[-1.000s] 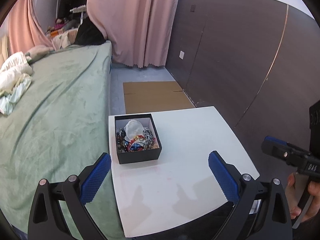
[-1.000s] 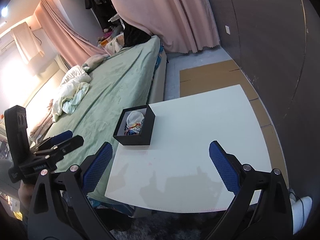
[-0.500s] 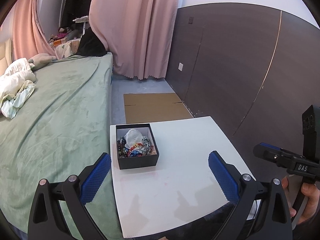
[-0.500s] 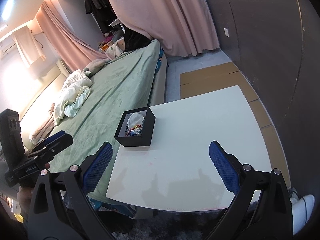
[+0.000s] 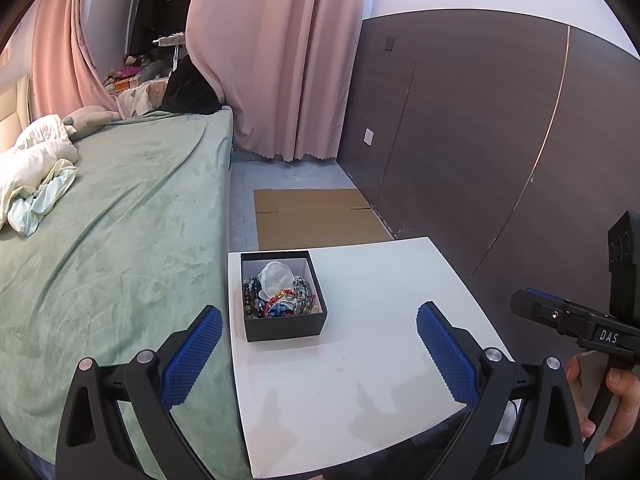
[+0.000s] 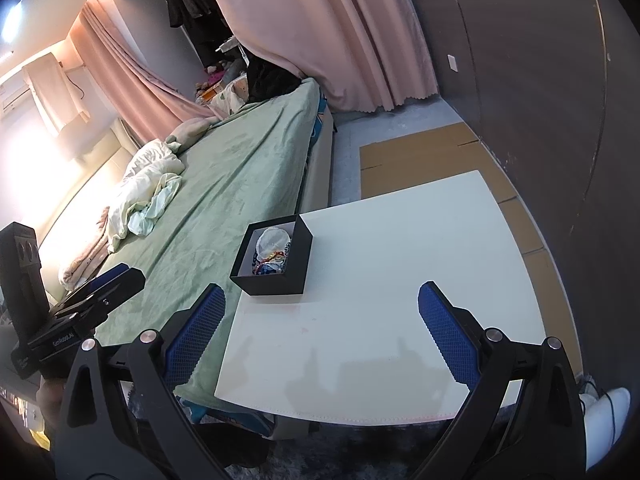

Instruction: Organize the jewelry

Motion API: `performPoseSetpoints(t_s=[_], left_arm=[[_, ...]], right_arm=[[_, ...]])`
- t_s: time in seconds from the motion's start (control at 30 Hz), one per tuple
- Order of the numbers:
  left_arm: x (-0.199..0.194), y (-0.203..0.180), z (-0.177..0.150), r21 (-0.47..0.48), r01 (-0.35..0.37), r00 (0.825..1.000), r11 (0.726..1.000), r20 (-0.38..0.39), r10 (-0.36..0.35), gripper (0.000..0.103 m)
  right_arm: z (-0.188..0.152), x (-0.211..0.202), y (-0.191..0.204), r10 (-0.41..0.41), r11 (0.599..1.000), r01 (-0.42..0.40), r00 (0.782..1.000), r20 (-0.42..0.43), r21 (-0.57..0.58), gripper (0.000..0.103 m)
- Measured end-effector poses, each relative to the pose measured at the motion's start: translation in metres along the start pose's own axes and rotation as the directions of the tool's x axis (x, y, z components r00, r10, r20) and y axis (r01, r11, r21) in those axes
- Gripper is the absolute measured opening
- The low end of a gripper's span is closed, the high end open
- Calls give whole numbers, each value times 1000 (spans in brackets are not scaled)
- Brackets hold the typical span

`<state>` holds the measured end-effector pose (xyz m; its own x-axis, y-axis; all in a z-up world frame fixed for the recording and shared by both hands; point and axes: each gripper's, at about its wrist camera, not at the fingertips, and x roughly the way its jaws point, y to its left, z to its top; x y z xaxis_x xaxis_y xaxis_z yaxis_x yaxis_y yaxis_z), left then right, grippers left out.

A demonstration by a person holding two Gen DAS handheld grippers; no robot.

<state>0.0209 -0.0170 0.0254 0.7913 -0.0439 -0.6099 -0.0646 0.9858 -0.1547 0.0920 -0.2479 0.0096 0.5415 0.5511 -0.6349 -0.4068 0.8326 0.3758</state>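
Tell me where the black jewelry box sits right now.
The black jewelry box sits on the white table, at its far corner nearest the green bed; in both wrist views it lies ahead, left of centre.

1. Your black box (image 5: 285,322) sits open and upright at the far left corner of the white table (image 5: 380,360).
2. Inside it your jewelry (image 5: 280,300) lies in a tangled heap: beaded strands, red and blue pieces, and what looks like a white pouch (image 5: 274,276).
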Motion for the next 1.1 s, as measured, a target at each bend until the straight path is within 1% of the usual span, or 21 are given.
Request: performPoseSetpoints(t_s=[0.83,1.1], left_arm=[[2,-1,-2,13,-2,1000,1000,-1,2,95],[6,-4,-4,29,-24,1000,999,-6,24,95]], right_arm=[[1,2,-5,-4,1000,4,1000,0,-4,97],[0,1,-3,0,1000,0,1000,1,-13,97]])
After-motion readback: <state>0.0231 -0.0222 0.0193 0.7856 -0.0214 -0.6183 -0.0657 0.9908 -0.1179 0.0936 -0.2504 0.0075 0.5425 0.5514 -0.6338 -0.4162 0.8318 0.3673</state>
